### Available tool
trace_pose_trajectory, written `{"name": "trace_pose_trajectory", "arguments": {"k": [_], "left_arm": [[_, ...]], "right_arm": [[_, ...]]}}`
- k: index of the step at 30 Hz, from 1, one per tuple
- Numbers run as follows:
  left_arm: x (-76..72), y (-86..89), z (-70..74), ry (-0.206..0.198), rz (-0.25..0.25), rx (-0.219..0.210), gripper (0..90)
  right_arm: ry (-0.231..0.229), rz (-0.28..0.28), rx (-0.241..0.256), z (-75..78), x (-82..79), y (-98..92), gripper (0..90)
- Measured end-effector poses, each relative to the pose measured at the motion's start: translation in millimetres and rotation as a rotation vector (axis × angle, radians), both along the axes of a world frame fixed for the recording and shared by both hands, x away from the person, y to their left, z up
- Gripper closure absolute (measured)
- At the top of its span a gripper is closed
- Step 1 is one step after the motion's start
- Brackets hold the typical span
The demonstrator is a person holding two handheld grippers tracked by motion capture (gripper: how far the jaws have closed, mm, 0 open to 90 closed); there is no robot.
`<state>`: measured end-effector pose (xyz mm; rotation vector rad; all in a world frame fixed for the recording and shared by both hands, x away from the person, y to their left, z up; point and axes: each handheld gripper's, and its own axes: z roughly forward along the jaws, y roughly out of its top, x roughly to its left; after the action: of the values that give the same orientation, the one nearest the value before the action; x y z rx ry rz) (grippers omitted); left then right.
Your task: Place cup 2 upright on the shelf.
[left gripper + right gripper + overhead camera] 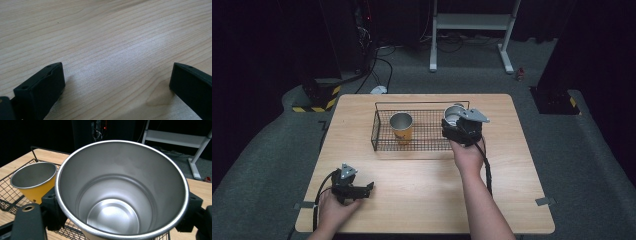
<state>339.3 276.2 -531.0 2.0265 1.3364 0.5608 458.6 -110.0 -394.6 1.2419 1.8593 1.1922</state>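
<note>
1. Gripped between the two black jaws of the right gripper (460, 129), a steel cup (121, 192) is seen upright with its mouth open to the camera; in the right gripper view a jaw is pressed against each side of its wall, and its shiny inside is seen to be empty.
2. From the high view, the steel cup (453, 114) is held at the right end of a black wire basket (382, 142), over or just inside its near right corner; whether it is resting on the mesh cannot be told.
3. A second cup, the yellow cup (401, 127) with a steel lining, is stood upright inside the basket, left of centre and well apart from the held one; it is seen again at the left of the right gripper view (33, 181).
4. The basket is set on the far half of a pale wooden table (422, 200), with the right hand (468, 156) reaching in from the near edge.
5. The left gripper (354, 190) is held low by the left hand (332, 210) at the near left of the table, its jaws spread wide with bare wood (105, 37) between them and nothing held.
</note>
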Motion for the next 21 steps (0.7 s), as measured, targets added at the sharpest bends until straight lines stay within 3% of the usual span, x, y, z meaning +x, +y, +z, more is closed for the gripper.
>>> {"name": "trace_pose_trajectory", "arguments": {"k": [12,21], "left_arm": [[0.0,0.0,0.0,0.0,0.0,0.0,0.3],[0.0,0.0,0.0,0.0,0.0,0.0,0.3]], "right_arm": [[0.049,-0.022,-0.009,-3.2,22.6,4.4,18.6],[0.103,-0.048,-0.017,-19.2,40.5,7.7,18.5]]}}
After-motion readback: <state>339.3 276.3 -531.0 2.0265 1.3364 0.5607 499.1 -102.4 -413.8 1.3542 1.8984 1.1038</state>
